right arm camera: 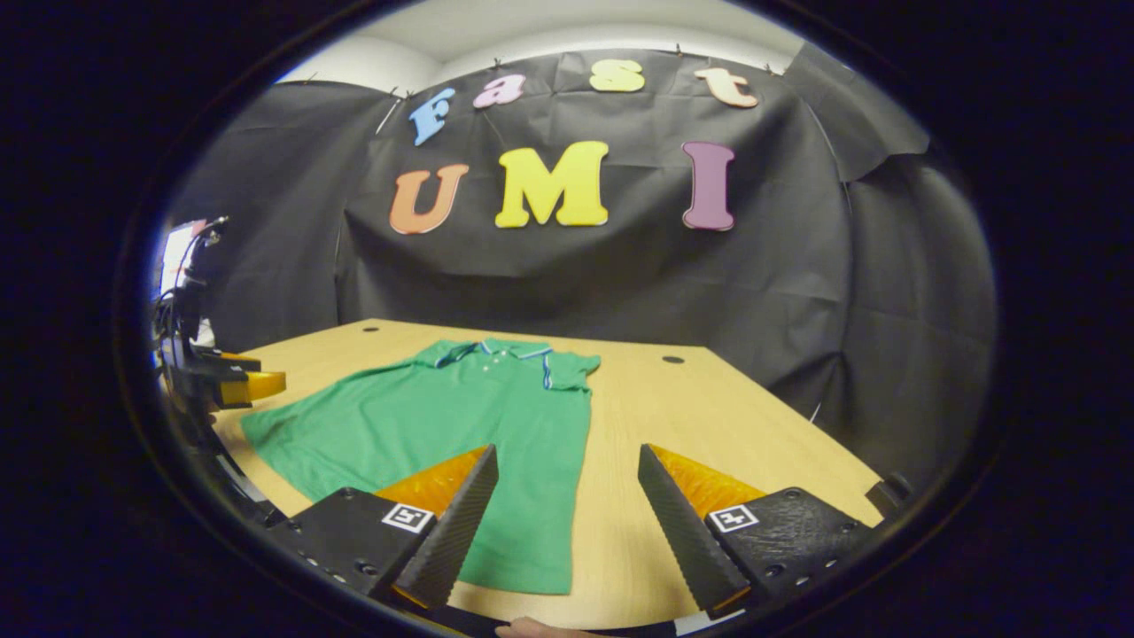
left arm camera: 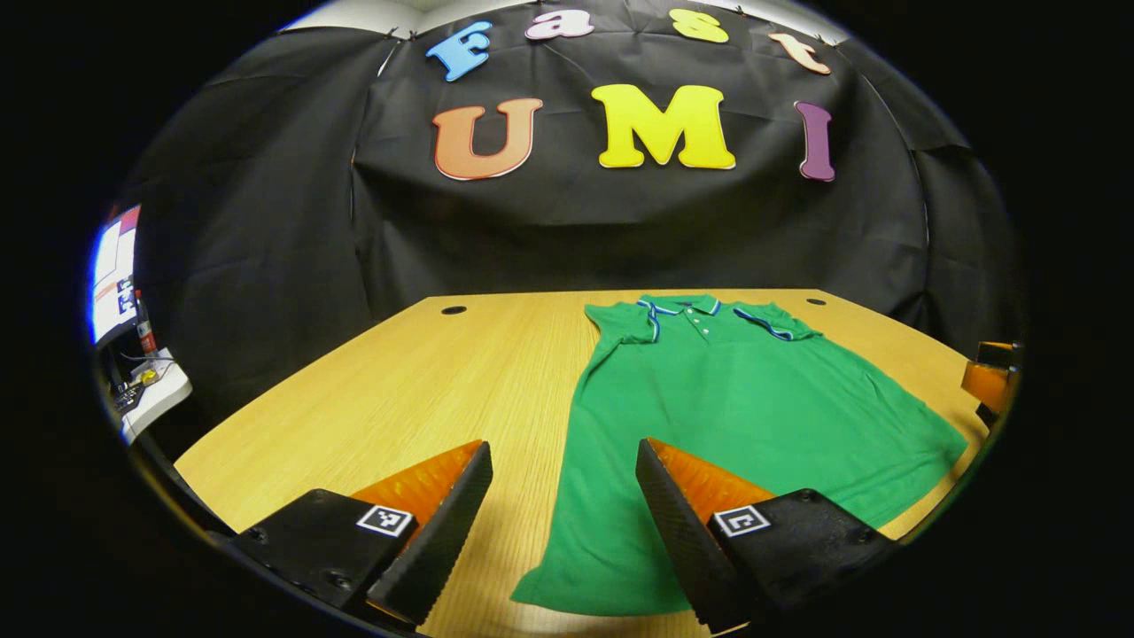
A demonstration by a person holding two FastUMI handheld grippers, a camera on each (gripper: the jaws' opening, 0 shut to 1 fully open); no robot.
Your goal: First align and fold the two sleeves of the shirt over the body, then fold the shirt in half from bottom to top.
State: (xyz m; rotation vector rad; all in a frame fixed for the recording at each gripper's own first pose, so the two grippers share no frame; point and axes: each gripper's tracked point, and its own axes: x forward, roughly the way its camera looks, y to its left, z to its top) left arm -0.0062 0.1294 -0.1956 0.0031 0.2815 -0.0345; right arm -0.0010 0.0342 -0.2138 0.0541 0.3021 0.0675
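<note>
Green short-sleeved polo shirt [left arm camera: 735, 399] lies flat, collar away, on the light wooden surface [left arm camera: 416, 381] | step: sleeves appear already folded in, so bottom-to-top fold is judged next | left claw [left arm camera: 563, 523] and right claw [right arm camera: 567, 523] both agape, empty, poised over the hem corners | obstacles: none near; cluttered side shelf [left arm camera: 151, 390] well apart.

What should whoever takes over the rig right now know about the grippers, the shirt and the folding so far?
Left gripper: open, holding nothing, above the hem corner on its own side.
Right gripper: open, holding nothing, above the opposite hem corner.
Green polo shirt: flat on the wooden table, collar toward the booth wall, hem nearest the grippers.
Done: the sleeves look already tucked in over the body.
Left: check sleeve alignment, then fold the hem up to the collar.
</note>
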